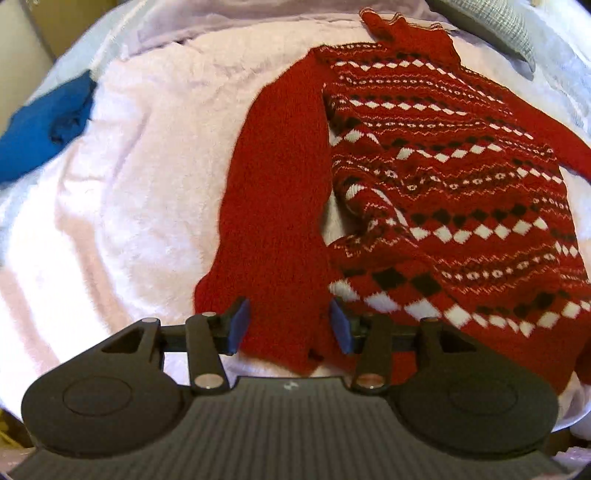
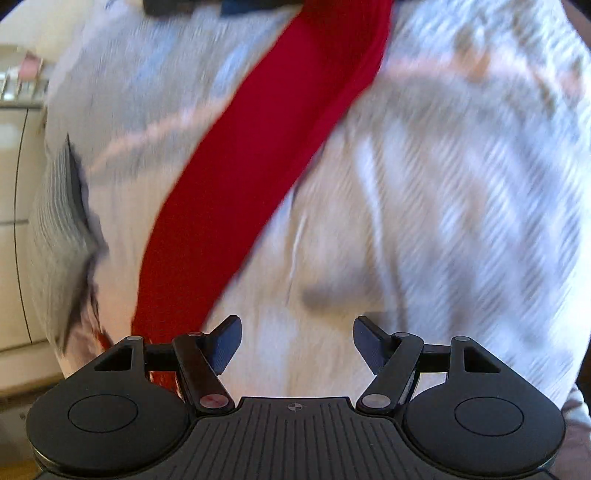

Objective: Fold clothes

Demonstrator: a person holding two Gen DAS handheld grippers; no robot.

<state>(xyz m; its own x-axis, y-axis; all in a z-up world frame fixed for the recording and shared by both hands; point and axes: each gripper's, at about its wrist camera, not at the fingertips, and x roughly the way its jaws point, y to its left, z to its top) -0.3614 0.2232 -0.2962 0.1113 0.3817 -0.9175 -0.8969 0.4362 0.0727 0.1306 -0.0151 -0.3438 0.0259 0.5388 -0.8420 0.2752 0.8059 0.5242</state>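
A red knitted sweater (image 1: 443, 177) with white and black diamond bands lies spread on a pale pink blanket (image 1: 147, 184). Its plain red sleeve (image 1: 280, 206) runs down to my left gripper (image 1: 290, 325). The cuff fills the gap between the blue pads (image 1: 240, 325), which press on it from both sides. In the blurred right wrist view, the other red sleeve (image 2: 266, 147) crosses a whitish cover (image 2: 443, 221) diagonally and ends just left of my right gripper (image 2: 297, 343). That gripper stands open with only the cover between its fingers.
A crumpled blue garment (image 1: 44, 122) lies at the blanket's left edge. A grey checked cushion (image 1: 491, 26) sits at the far right. In the right wrist view a grey ribbed fabric (image 2: 55, 229) hangs at the left, with pale cabinet fronts (image 2: 14, 166) beyond it.
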